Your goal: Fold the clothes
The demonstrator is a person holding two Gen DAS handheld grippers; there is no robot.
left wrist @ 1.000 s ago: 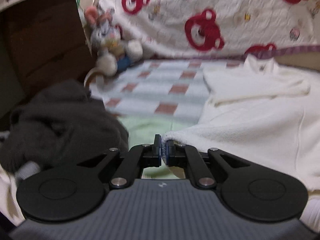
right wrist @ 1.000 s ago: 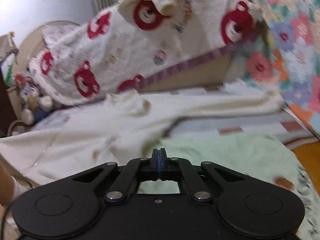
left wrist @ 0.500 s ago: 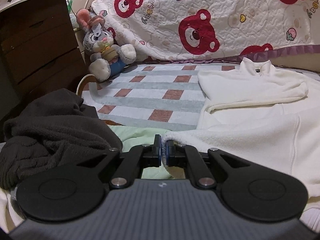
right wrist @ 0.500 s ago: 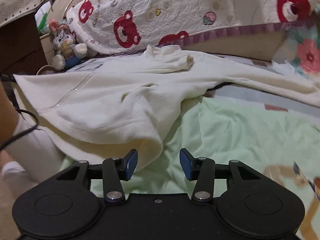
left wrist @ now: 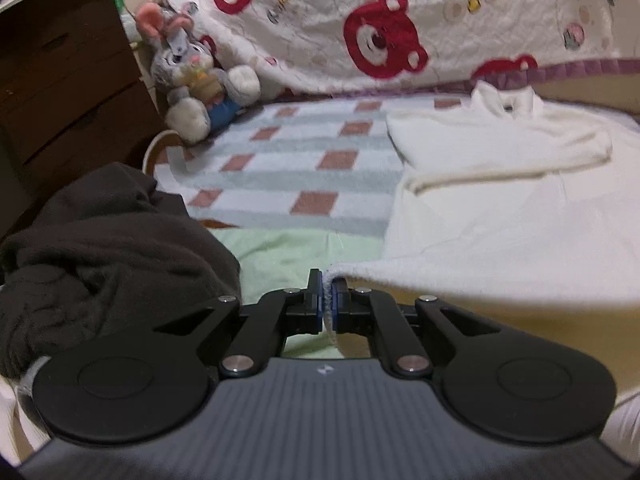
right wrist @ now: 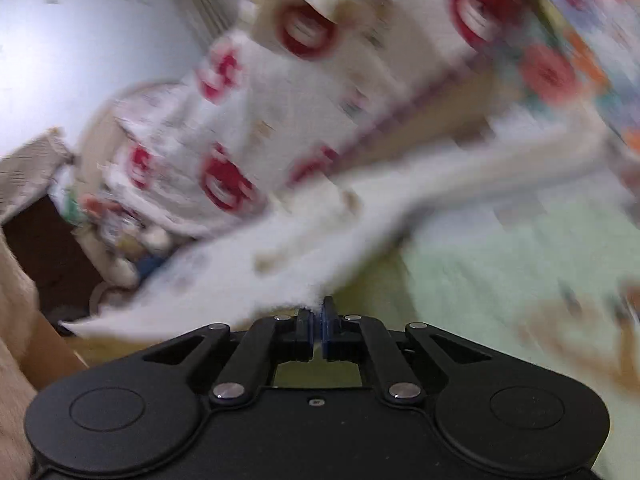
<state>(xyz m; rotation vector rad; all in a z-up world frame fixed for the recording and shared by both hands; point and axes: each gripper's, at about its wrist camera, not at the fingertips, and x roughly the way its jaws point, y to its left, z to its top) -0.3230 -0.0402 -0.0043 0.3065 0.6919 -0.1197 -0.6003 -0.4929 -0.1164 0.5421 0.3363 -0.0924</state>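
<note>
A cream fleece top (left wrist: 500,208) lies spread on the bed, collar at the far side and one sleeve folded across its chest. My left gripper (left wrist: 329,300) is shut on the near hem corner, lifted a little off the green sheet (left wrist: 288,248). In the blurred right wrist view the same cream top (right wrist: 288,264) stretches up and left from my right gripper (right wrist: 319,322), which is shut on its hem edge.
A dark grey garment (left wrist: 108,248) is heaped at the left. A plush rabbit (left wrist: 192,76) sits by a brown dresser (left wrist: 68,80). A bear-print quilt (left wrist: 380,24) hangs behind the checked blanket (left wrist: 304,160). A floral cover (right wrist: 560,68) lies at the right.
My right gripper was open half a second ago and has now shut on the top's hem and swung upward fast. My left gripper kept its hold and raised the corner slightly.
</note>
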